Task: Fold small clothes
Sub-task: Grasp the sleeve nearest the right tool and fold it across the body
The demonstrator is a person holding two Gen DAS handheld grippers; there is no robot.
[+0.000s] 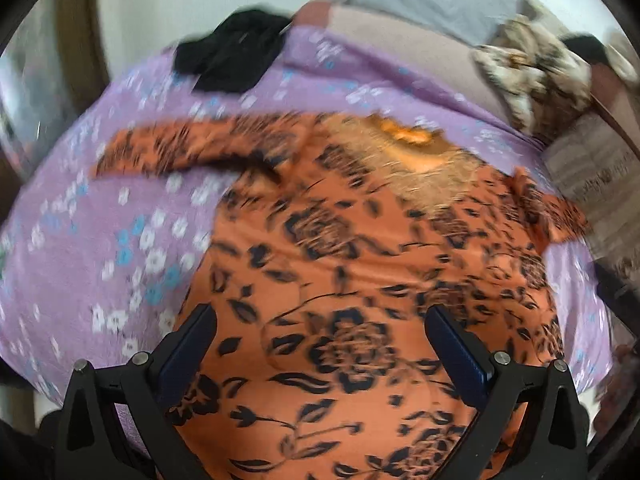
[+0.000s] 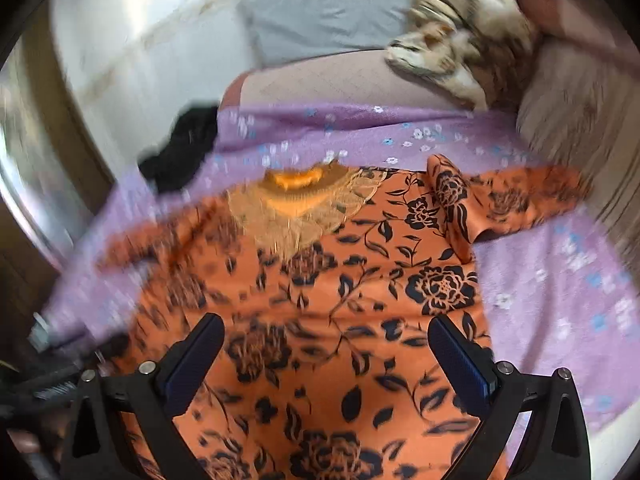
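Left wrist view: my left gripper [image 1: 320, 332] hangs over the near part of the orange floral top [image 1: 340, 300] with its jaws wide apart and nothing between them. Right wrist view: my right gripper [image 2: 326, 336] is likewise spread wide and empty above the same garment [image 2: 320, 300]. I cannot tell whether either set of fingers touches the cloth.

Garment position: it lies spread face up on the purple floral sheet [image 1: 100, 220], lace collar [image 2: 292, 208] at the far end, hem out of sight beneath the rig. Its left sleeve [image 1: 180, 148] stretches out flat. Its right sleeve [image 2: 500, 200] is partly doubled over near the shoulder.

Surroundings: a black garment [image 1: 232, 56] lies at the far left of the sheet, well apart from the top. A patterned brown and cream cloth [image 2: 460, 52] rests on the beige cushion [image 2: 320, 80] beyond.

Assessment: folding has not begun. Both pictures are blurred, so I would steady the rig first. I would then take each sleeve near its cuff, pinching a single layer, and lay it straight across the chest, smoothing the doubled right sleeve beforehand so the fold stays even.
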